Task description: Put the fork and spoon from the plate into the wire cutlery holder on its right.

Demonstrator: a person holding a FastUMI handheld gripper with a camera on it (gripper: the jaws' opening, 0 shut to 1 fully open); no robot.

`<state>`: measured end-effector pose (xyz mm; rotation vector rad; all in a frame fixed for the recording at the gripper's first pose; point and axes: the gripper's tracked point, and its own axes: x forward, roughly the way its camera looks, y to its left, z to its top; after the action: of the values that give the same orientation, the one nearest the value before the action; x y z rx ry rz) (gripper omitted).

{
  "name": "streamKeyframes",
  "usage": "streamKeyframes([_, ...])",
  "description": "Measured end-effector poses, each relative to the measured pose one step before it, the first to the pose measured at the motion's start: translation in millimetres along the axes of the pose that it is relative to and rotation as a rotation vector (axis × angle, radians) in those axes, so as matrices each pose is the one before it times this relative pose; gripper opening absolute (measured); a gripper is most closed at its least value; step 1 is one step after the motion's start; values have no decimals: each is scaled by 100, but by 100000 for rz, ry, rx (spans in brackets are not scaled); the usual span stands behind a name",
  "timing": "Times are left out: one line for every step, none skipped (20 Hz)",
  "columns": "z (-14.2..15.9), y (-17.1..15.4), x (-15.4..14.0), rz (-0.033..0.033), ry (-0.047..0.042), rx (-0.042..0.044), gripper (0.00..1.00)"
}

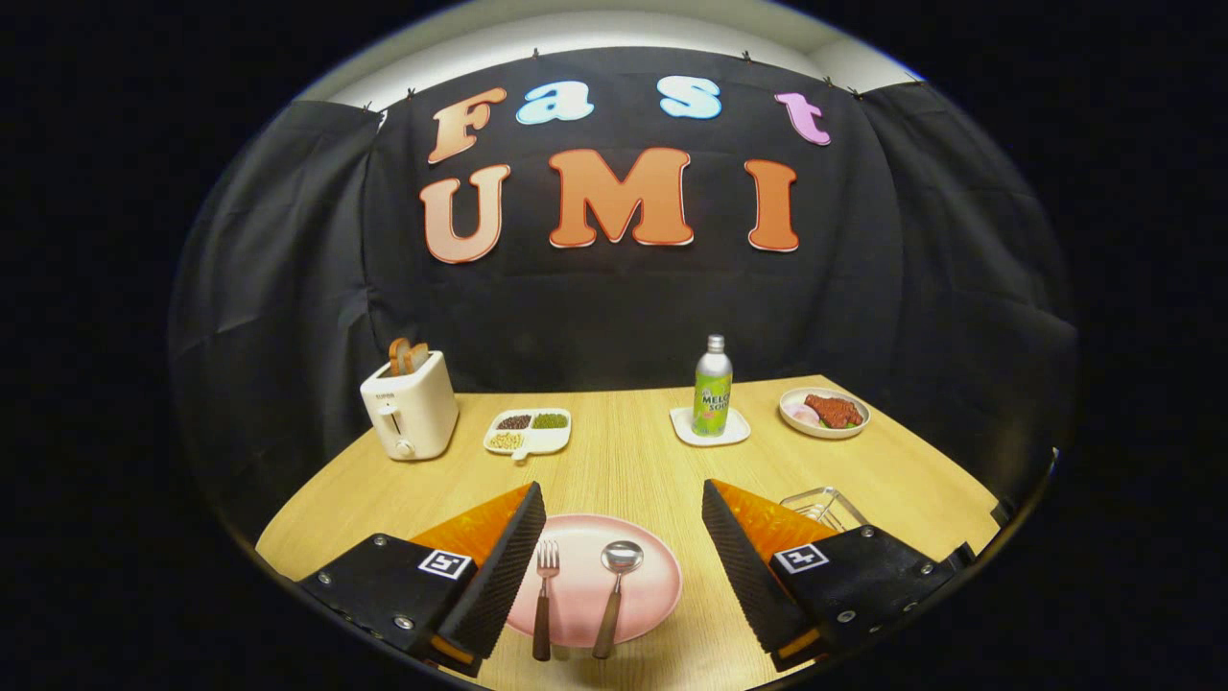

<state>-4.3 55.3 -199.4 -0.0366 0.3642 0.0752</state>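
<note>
While hand-held gripper (624, 523) gapes, fork (545, 595) seemingly between.

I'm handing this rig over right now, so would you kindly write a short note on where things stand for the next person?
Gripper: open, holding nothing, fingers spread to either side of the pink plate.
Fork and spoon: both lie side by side on the plate, between the fingers, fork left of spoon, handles toward the gripper.
Wire cutlery holder: on the table right of the plate, partly hidden behind the right finger.
Done: nothing yet.
Left: pick up the fork and the spoon and put both into the holder.
</note>
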Motion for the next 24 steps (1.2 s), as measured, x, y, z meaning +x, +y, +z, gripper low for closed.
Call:
streamKeyframes([-1245, 57, 382, 32, 2178, -281, 99])
streamKeyframes([-1225, 107, 381, 140, 2187, -1, 99])
streamKeyframes([-1204, -46, 445, -81, 2245, -112, 99])
streamKeyframes([-1179, -41, 489, -395, 2538, -318, 99])
streamKeyframes([-1091, -80, 384, -504, 1848, -289, 99])
streamKeyframes([-806, -81, 426, -176, 1703, -164, 99])
streamKeyframes([-823, 73, 406, -124, 1494, -421, 99])
streamKeyframes([-705, 9, 320, -60, 1404, -952, 99])
streamKeyframes([-569, 61, 325, -15, 1099, -1259, 98])
streamKeyframes([-564, 98, 253, 149, 1604, -1289, 98])
streamKeyframes([-417, 108, 378, 288, 1014, -741, 96])
streamKeyframes([-316, 244, 233, 527, 985, -368, 95])
streamKeyframes([-365, 161, 164, 134, 851, -443, 91])
streamKeyframes([-358, 184, 63, 392, 1210, -546, 89])
streamKeyframes([-417, 127, 262, 97, 1086, -431, 84])
streamKeyframes([-301, 59, 156, 118, 895, -474, 80])
streamKeyframes([-272, 75, 59, 125, 623, -426, 75])
streamKeyframes([-272, 167, 89, 184, 863, -569, 72])
streamKeyframes([-317, 45, -45, 88, 641, -138, 65])
streamKeyframes([-272, 146, 34, 565, 917, 358, 62])
streamKeyframes([-394, 104, 16, 270, 1251, 376, 56])
streamKeyframes([-186, 77, -10, 203, 698, 427, 54])
streamKeyframes([-241, 20, 95, -61, 800, 360, 49])
streamKeyframes([-193, 64, 10, 100, 1190, 715, 45])
